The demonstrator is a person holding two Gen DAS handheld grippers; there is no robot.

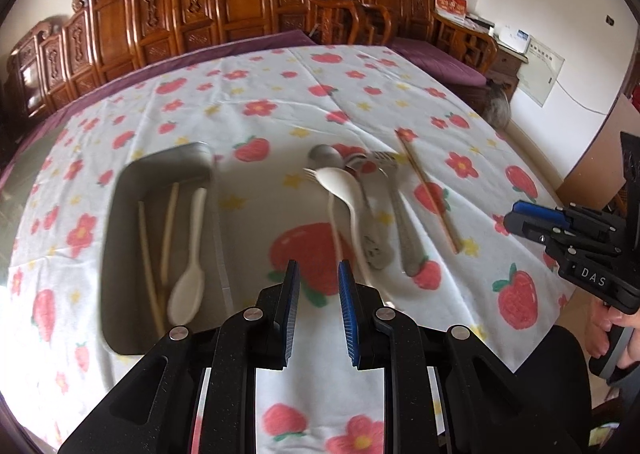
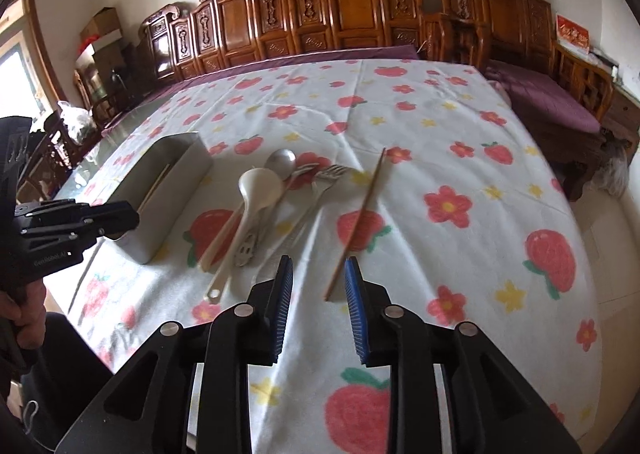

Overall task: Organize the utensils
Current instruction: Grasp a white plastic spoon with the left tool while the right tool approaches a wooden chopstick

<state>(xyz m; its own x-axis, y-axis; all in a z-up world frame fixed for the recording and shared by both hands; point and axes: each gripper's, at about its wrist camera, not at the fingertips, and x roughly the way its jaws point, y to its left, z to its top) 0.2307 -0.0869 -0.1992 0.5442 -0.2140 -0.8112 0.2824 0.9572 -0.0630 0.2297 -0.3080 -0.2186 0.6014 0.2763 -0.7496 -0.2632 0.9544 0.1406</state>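
Observation:
A grey metal tray (image 1: 120,213) lies on the left of the table and holds a white spoon (image 1: 190,278) and two pale chopsticks (image 1: 148,254). Right of it lies a loose pile: a white spoon (image 1: 344,189), a white fork (image 1: 332,213), a metal spoon (image 1: 326,155), metal forks (image 1: 400,213) and a brown chopstick (image 1: 428,193). My left gripper (image 1: 319,274) is open and empty above the cloth between tray and pile. My right gripper (image 2: 318,270) is open and empty, its tips just short of the brown chopstick's (image 2: 356,221) near end. The tray (image 2: 188,169) shows at left there.
The table wears a white cloth with strawberries and flowers (image 1: 280,101). Carved wooden benches with purple cushions (image 2: 552,109) stand behind and to the right. The table's right edge (image 1: 560,197) drops to the floor. Each gripper shows in the other's view, the right one (image 1: 520,223) and the left one (image 2: 132,219).

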